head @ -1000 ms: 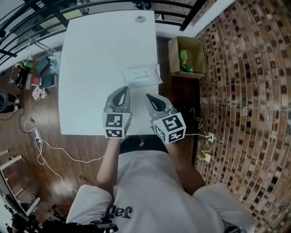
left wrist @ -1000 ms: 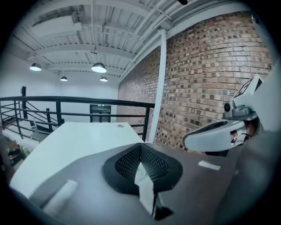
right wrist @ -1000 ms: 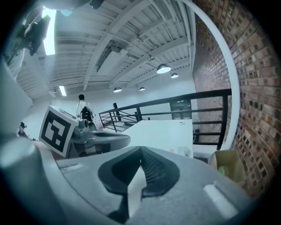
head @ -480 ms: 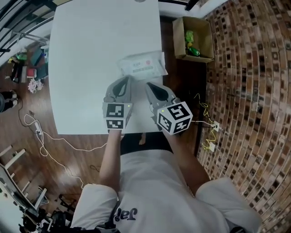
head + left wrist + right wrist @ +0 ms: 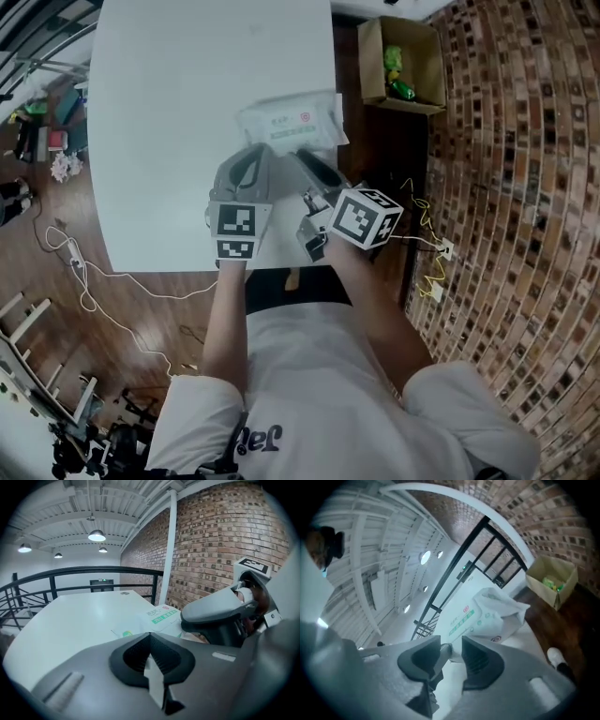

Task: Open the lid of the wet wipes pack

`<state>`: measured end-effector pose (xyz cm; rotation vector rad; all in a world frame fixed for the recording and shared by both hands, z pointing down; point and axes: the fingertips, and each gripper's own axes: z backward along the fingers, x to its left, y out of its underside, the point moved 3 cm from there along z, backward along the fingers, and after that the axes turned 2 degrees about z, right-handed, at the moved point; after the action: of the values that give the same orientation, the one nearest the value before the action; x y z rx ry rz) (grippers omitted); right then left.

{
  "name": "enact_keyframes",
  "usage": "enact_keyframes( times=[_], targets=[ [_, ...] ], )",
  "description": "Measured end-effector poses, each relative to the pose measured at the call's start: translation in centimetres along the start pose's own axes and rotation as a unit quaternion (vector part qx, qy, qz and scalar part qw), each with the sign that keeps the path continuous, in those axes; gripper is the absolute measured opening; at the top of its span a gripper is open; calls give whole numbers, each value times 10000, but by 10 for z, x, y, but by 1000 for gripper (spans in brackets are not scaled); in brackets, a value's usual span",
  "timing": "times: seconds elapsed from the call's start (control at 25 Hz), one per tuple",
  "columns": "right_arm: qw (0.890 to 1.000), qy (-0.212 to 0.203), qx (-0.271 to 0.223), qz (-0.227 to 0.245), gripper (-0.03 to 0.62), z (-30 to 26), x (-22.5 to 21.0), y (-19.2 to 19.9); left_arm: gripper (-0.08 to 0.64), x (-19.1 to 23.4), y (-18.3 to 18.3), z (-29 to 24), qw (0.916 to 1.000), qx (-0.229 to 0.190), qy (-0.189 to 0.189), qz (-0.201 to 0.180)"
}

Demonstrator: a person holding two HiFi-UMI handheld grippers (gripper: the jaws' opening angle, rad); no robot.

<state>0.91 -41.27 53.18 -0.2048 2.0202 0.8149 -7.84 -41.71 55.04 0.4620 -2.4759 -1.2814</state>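
cardboard box, green item inside, wipes pack

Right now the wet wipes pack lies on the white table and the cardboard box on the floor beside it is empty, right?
The cardboard box is not empty: the head view shows something green inside it. The rest holds: the wet wipes pack lies on the white table, and the box stands on the floor beside it.

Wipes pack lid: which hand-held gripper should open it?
Probably the right hand-held gripper: jaws opening, gripping nothing, aimed at the pack. The left hand-held gripper is shut.
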Motion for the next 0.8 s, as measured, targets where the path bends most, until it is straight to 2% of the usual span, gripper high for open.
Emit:
enact_keyframes(
  times=[0.08, 0.32, 0.48, 0.8],
  targets=[
    [9997, -4, -12, -246, 123, -4, -3, 3, 15, 1, 0, 0, 10000, -38, -59, 40],
    [9984, 85, -163, -530, 123, -10, -8, -1, 15, 0, -1, 0, 9999, -50, -68, -107],
    [9965, 137, -94, -825, 123, -13, -12, 1, 15, -1, -1, -1, 9999, -51, -63, -136],
    [9960, 331, 198, -806, 123, -14, -9, -1, 15, -3, 1, -1, 9995, 10, -11, -326]
  ],
)
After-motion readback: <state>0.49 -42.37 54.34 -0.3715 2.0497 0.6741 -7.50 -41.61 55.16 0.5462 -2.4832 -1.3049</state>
